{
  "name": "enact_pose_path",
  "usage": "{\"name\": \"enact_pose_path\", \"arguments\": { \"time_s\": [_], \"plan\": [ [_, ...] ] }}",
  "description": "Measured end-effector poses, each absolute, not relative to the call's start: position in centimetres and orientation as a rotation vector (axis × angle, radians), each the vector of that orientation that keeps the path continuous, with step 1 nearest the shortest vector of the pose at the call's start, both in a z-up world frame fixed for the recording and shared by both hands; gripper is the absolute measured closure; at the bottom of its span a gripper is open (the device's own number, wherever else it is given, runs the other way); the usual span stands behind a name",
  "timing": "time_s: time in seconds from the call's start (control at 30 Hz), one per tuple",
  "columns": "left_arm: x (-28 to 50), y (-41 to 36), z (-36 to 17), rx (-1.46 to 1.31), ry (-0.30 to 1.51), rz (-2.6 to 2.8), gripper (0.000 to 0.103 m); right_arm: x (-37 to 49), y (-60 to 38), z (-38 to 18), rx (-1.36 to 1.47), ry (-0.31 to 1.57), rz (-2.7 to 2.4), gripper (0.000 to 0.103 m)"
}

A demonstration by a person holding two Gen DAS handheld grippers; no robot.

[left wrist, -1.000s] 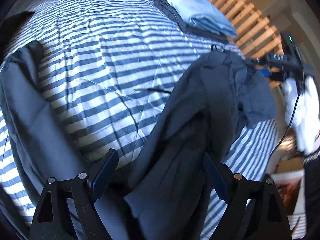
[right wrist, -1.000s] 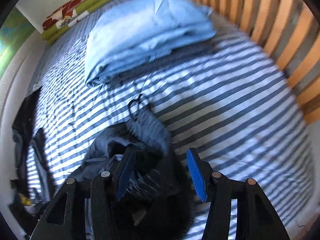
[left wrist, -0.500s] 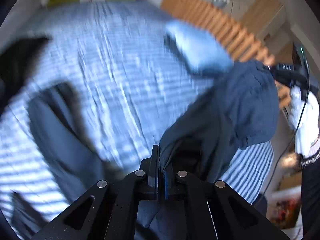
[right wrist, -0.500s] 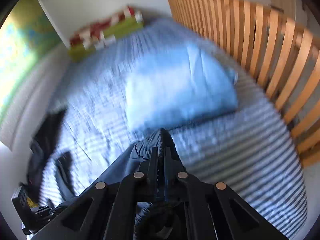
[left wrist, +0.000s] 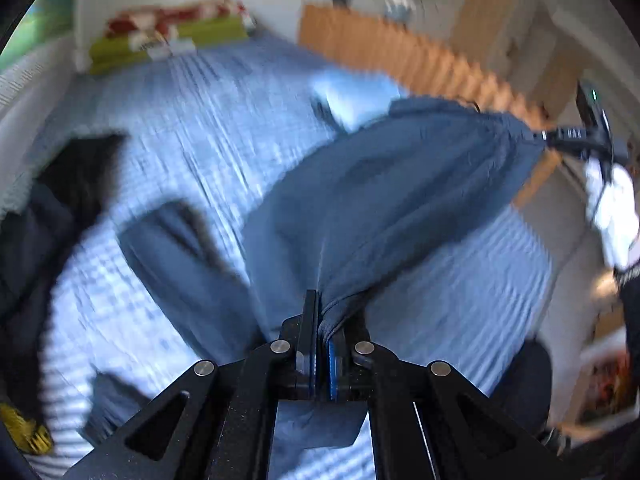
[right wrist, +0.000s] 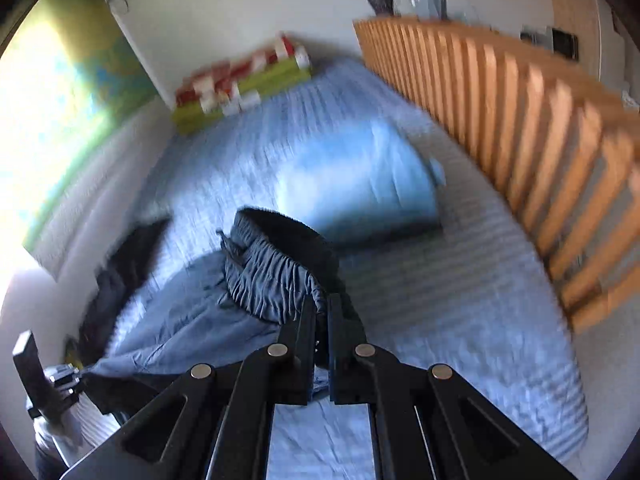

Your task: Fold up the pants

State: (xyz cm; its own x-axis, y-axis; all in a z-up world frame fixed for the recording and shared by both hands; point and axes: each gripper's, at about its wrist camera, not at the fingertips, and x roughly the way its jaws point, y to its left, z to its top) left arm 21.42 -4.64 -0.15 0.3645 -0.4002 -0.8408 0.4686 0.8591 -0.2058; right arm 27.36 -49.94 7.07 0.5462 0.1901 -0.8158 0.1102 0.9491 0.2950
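Dark blue-grey pants (left wrist: pixel 384 200) hang stretched in the air above the striped bed (left wrist: pixel 208 120), waistband held at both ends. My left gripper (left wrist: pixel 322 304) is shut on one side of the waistband. The right gripper (left wrist: pixel 548 136) shows at the far right of the left wrist view, pinching the other end. In the right wrist view my right gripper (right wrist: pixel 322 304) is shut on the gathered elastic waistband of the pants (right wrist: pixel 272 280), and the left gripper (right wrist: pixel 82 372) grips the cloth at lower left. The legs trail down onto the bed.
A folded light blue garment (right wrist: pixel 360 184) lies on the bed (right wrist: pixel 460 300) near the wooden slatted rail (right wrist: pixel 540 120). Red and green rolled bedding (right wrist: pixel 244 80) sits at the far wall. Dark clothes (left wrist: pixel 52 208) lie at the left edge. A white-gloved hand (left wrist: pixel 612 208) holds the right gripper.
Both grippers went from open around the pants to shut on the waistband. Both then rose, lifting the pants off the bed and pulling the waistband taut between them.
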Motion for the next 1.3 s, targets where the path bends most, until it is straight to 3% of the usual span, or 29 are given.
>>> {"name": "enact_pose_path", "arguments": {
  "time_s": [0.17,0.27,0.33,0.37,0.4,0.6,0.83,0.93,1.0,1.13,1.17,1.3],
  "plan": [
    [18.6,-5.6,-7.0,0.036,1.284,-0.632,0.088,24.5,-49.6,-2.4,0.204,1.276,0.024,0.097],
    [18.2,-4.2,-6.9,-0.029,1.262,-0.626,0.082,24.0,-50.1,-3.1,0.181,1.285,0.021,0.095],
    [18.4,-3.0,-6.3,-0.069,1.239,-0.608,0.075,24.6,-50.1,-1.9,0.195,1.236,0.043,0.079],
    [18.6,-2.2,-5.9,-0.081,1.223,-0.594,0.071,25.1,-50.0,-1.3,0.195,1.203,0.054,0.064],
    [18.6,-1.8,-5.4,-0.079,1.213,-0.580,0.068,25.7,-49.7,-1.1,0.194,1.176,0.074,0.056],
    [18.7,1.0,-4.5,-0.096,1.197,-0.503,0.067,32.3,-45.9,-5.6,0.193,1.242,0.142,0.055],
    [19.2,5.0,-5.1,-0.087,1.187,-0.388,0.067,34.4,-45.0,-10.5,0.251,1.290,0.159,0.055],
    [20.3,5.7,-5.6,-0.059,1.191,-0.356,0.057,35.6,-43.9,-10.8,0.244,1.282,0.177,0.055],
    [21.6,6.0,-6.1,-0.063,1.188,-0.330,0.044,36.4,-43.0,-10.9,0.229,1.282,0.180,0.055],
    [26.7,7.3,-8.1,-0.137,1.195,-0.248,0.037,37.7,-42.0,-11.6,0.227,1.291,0.159,0.056],
    [28.3,7.8,-8.9,-0.201,1.209,-0.242,0.031,37.9,-41.9,-11.7,0.231,1.289,0.157,0.056],
    [33.6,7.7,-12.7,-0.295,1.279,-0.171,0.032,38.6,-42.3,-11.2,0.284,1.249,0.145,0.055]
  ]
}}
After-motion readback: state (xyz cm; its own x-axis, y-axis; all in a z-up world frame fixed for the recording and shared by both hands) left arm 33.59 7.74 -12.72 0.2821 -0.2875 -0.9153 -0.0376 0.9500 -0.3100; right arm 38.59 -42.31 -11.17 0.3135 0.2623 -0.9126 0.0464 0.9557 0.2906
